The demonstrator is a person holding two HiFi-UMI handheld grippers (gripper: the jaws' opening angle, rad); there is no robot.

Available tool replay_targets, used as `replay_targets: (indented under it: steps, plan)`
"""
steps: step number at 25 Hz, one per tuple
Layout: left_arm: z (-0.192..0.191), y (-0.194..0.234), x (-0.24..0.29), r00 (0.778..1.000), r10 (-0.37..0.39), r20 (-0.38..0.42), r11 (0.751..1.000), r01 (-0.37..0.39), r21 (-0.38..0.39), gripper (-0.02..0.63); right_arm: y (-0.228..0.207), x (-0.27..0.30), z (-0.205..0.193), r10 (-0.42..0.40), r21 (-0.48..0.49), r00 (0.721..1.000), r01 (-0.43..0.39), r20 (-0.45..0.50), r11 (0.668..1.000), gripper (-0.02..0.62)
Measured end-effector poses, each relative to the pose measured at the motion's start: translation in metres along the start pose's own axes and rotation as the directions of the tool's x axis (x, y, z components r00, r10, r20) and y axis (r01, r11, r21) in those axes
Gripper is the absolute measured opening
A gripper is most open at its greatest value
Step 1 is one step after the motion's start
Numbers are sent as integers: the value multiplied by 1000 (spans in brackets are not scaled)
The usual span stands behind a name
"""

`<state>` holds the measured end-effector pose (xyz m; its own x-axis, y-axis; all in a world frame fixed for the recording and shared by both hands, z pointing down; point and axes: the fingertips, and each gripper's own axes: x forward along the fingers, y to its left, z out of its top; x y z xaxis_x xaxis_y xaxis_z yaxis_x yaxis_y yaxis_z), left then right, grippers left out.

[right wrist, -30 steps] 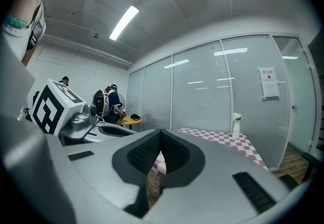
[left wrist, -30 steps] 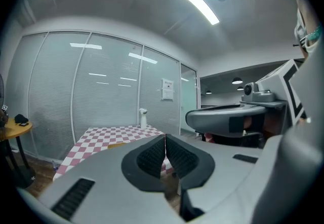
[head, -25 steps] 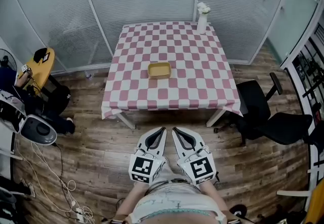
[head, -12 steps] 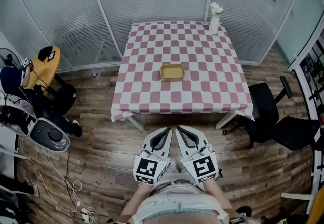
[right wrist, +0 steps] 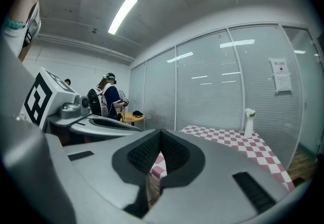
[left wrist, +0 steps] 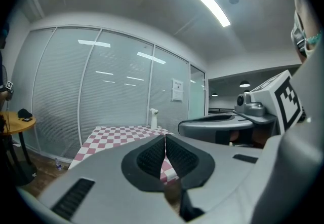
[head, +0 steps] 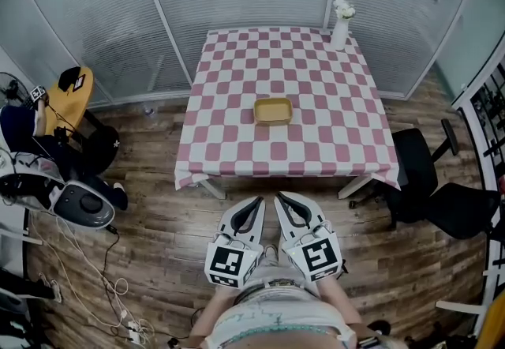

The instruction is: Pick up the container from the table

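A shallow yellow container (head: pixel 273 110) sits near the middle of a table covered with a pink-and-white checked cloth (head: pixel 237 151). Both grippers are held side by side over the wooden floor, short of the table's near edge. My left gripper (head: pixel 257 202) is shut with nothing in it, its pads (left wrist: pixel 165 154) meeting. My right gripper (head: pixel 279 199) is shut and empty too, pads (right wrist: pixel 160 153) together. The checked cloth (left wrist: pixel 116 134) shows beyond the left jaws, and the cloth (right wrist: pixel 238 142) shows beyond the right jaws. The container is hidden in both gripper views.
A white vase with flowers (head: pixel 341 24) stands at the table's far right corner. A black office chair (head: pixel 430 189) is right of the table. A person (head: pixel 24 130) and a round yellow side table (head: pixel 67 95) are at the left. Cables (head: pixel 87 276) lie on the floor. Glass walls with blinds stand behind.
The table and container have shifted right and slightly nearer in the head view as the person stepped forward. Both grippers kept their shut pose side by side.
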<state>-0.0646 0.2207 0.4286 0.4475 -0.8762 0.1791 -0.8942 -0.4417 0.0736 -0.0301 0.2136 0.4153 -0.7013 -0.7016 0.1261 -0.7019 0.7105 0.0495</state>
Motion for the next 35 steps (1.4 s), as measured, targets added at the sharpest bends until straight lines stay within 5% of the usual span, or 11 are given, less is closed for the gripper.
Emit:
replay_targets:
  steps: [35]
  plan:
    - [47, 97, 172, 994, 110, -27, 994, -110, -2, 15, -135, 154, 30, 160, 1, 987, -160, 8, 987, -6]
